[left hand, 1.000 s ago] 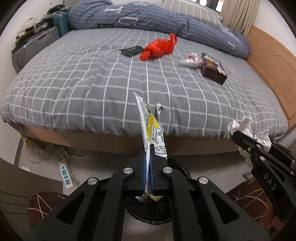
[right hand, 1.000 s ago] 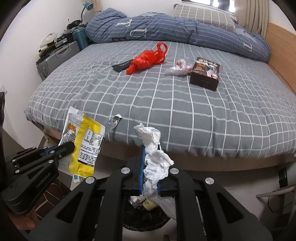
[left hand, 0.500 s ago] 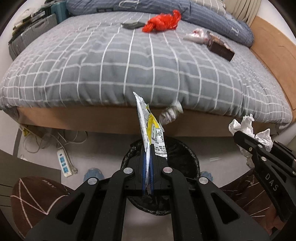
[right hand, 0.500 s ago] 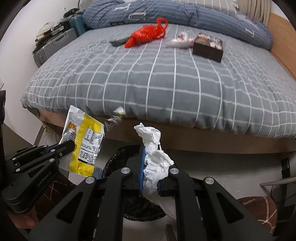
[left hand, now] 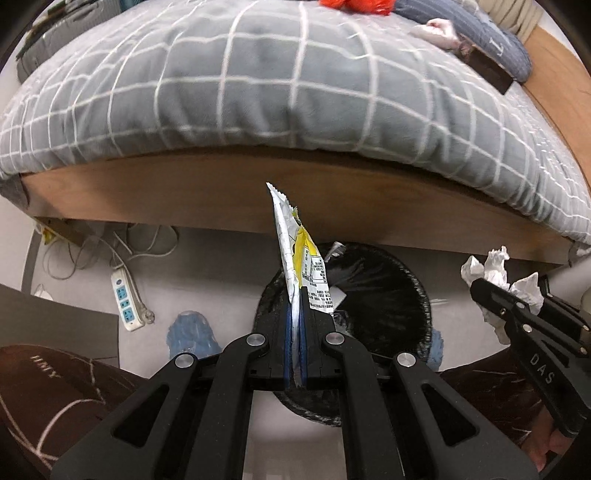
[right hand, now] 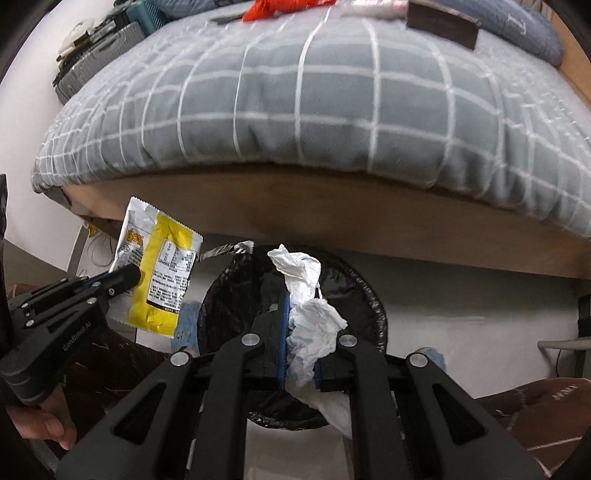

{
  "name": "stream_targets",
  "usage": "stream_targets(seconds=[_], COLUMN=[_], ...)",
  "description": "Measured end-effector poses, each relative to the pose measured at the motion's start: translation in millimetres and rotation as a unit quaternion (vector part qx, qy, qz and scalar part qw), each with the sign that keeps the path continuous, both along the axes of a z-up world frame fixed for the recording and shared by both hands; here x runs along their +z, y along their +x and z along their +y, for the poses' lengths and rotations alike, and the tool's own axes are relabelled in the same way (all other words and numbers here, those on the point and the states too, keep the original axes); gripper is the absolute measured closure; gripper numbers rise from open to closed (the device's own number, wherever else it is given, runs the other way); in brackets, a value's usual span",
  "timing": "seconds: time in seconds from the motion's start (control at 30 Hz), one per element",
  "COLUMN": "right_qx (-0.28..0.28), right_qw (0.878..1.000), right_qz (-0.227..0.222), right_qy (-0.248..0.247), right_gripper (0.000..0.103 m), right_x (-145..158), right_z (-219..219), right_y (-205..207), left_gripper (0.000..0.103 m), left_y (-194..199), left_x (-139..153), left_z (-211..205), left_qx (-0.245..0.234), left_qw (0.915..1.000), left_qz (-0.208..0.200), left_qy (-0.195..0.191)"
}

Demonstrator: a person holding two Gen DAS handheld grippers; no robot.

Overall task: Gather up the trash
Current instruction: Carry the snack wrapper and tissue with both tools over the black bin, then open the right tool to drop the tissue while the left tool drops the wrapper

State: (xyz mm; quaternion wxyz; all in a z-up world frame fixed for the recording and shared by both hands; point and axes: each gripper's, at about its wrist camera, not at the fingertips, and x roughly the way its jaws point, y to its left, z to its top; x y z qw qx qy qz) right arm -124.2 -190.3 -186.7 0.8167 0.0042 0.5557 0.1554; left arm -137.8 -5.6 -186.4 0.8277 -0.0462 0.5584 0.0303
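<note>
The left claw [left hand: 295,317] is clamped on a yellow wrapper [left hand: 301,266], the right claw [right hand: 299,325] on a wad of tissue [right hand: 312,325]; both hang over the black-lined bin [left hand: 388,295] on the floor. To drop cleanly, each claw should sit well inside the rim before parting, since the light wrapper could drift out. A small foil scrap [right hand: 229,251] is at the bin's far edge. A power strip [left hand: 125,302] lies left. Beyond, the bed [left hand: 258,92] carries more trash: a red bag [right hand: 277,7] and a dark box [right hand: 441,24].
</note>
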Motion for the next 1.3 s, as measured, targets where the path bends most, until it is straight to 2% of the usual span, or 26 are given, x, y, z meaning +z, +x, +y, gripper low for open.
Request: stream_targets(seconds=[0.37, 0.4, 0.47, 0.7, 0.87, 1.07, 1.3], right_qx=[0.04, 0.042, 0.044, 0.03, 0.005, -0.036, -0.081], right_qw=[0.999, 0.999, 0.999, 0.999, 1.0, 0.999, 0.996], right_qz=[0.032, 0.032, 0.03, 0.02, 0.004, -0.005, -0.008], right_qy=[0.0, -0.003, -0.006, -0.011, -0.027, -0.039, -0.038], right_gripper=[0.091, 0.087, 0.073, 0.045, 0.022, 0.009, 0.008], right_x=[-33, -33, -35, -36, -31, -26, -24], right_z=[37, 40, 41, 30, 8, -29, -71], right_y=[12, 13, 14, 14, 11, 6, 4], left_gripper=[0.101, 0.101, 0.101, 0.101, 0.101, 0.101, 0.1], left_y=[3, 3, 3, 6, 10, 17, 22], left_x=[-19, -18, -19, -22, -24, -29, -32], left_z=[36, 38, 41, 34, 19, -20, -63], left_qx=[0.034, 0.035, 0.036, 0.028, 0.015, -0.023, -0.06], left_qw=[0.9992, 0.9992, 0.9991, 0.9993, 0.9996, 0.9994, 0.9978], left_qz=[0.021, 0.021, 0.021, 0.024, 0.025, 0.027, 0.028], left_qy=[0.002, 0.003, 0.003, 0.003, -0.001, -0.003, -0.003])
